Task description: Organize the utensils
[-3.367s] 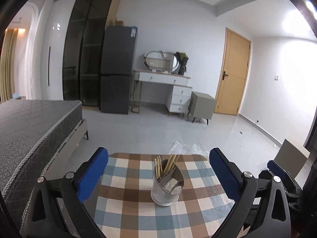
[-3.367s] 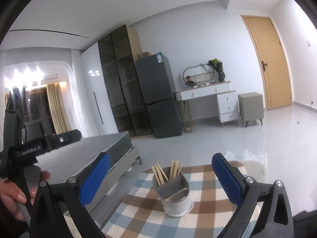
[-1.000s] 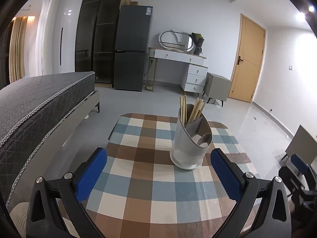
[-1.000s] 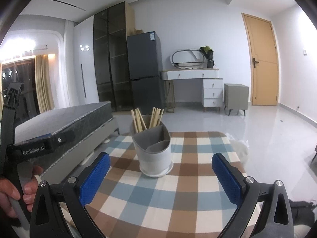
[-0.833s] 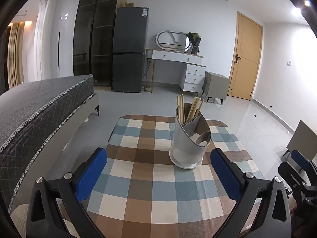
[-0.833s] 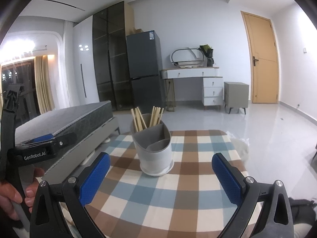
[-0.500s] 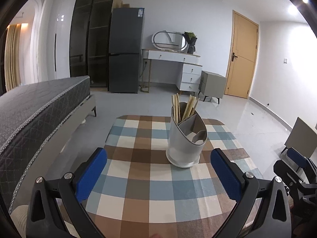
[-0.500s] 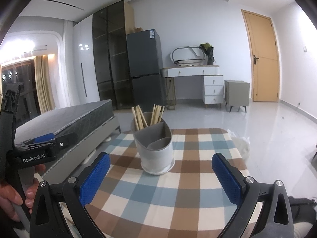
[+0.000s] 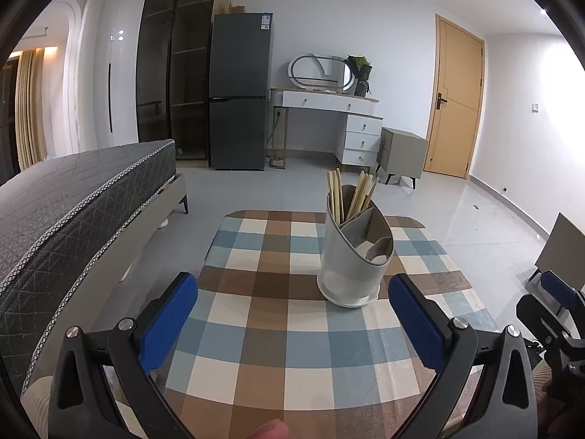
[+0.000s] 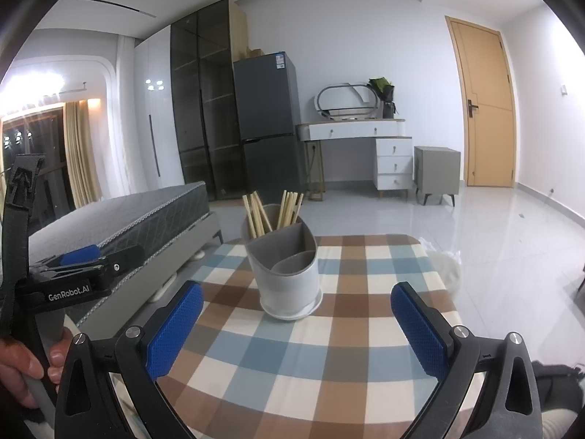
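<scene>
A grey utensil holder (image 9: 353,256) stands upright on the checked worktop (image 9: 256,347), nearer its far edge than its near one, with wooden chopsticks (image 9: 351,197) leaning in its rear compartment. The left tongs (image 9: 292,323) and the right tongs (image 10: 297,327) both hover above the worktop's near edge, spread wide and holding nothing.

Home bedroom, bed (image 9: 73,201), fridge (image 9: 239,91), dresser (image 9: 329,124)

A grey-white utensil holder (image 9: 353,259) stands upright mid-worktop (image 9: 278,333), with wooden chopsticks (image 9: 351,194) bunched in its rear compartment.
</scene>
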A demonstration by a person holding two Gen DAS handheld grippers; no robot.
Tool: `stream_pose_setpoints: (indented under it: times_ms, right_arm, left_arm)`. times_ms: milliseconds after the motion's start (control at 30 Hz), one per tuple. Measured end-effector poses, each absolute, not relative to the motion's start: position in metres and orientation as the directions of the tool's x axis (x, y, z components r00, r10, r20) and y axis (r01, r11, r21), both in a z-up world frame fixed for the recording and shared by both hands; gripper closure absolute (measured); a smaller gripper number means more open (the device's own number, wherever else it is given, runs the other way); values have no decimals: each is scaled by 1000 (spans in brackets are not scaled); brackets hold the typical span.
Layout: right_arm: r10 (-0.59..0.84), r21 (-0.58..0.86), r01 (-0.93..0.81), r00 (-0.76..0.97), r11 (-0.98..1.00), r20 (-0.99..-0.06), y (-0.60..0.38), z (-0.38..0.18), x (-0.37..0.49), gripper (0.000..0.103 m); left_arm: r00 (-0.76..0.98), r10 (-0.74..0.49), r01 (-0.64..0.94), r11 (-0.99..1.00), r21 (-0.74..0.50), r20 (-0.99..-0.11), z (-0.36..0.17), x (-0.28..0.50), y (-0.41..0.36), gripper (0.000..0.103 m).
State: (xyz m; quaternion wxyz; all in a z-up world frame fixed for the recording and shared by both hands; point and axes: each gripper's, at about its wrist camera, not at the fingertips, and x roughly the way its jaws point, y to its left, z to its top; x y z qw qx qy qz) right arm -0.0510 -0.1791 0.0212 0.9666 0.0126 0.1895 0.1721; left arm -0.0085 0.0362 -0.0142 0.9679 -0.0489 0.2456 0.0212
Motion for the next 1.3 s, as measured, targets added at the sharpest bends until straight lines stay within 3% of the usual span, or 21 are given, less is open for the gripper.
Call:
stream_pose_setpoints:
  times_ms: [1300]
  right_arm:
    - [330, 72, -328, 867, 942, -374, -176, 17, -53, 0]
  left_arm:
    - [872, 41, -93, 992, -84, -487, -20, -5, 40, 1]
